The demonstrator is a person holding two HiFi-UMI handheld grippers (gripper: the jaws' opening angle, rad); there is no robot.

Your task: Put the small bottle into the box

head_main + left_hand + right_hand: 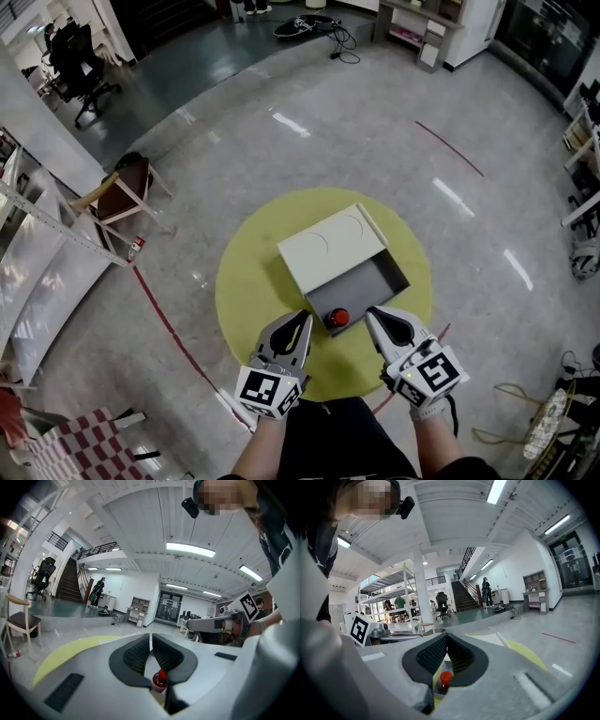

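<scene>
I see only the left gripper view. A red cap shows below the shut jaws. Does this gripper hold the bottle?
Observer: No. In the head view the small bottle stands free between the left gripper and the right gripper, apart from both.
Operator: Is it in the box, then?
Observer: It seems so. It stands in the near corner of the open grey part of the box.
Operator: And where is the lid?
Observer: The white lid covers only the far part of the box; the near part lies open.
</scene>
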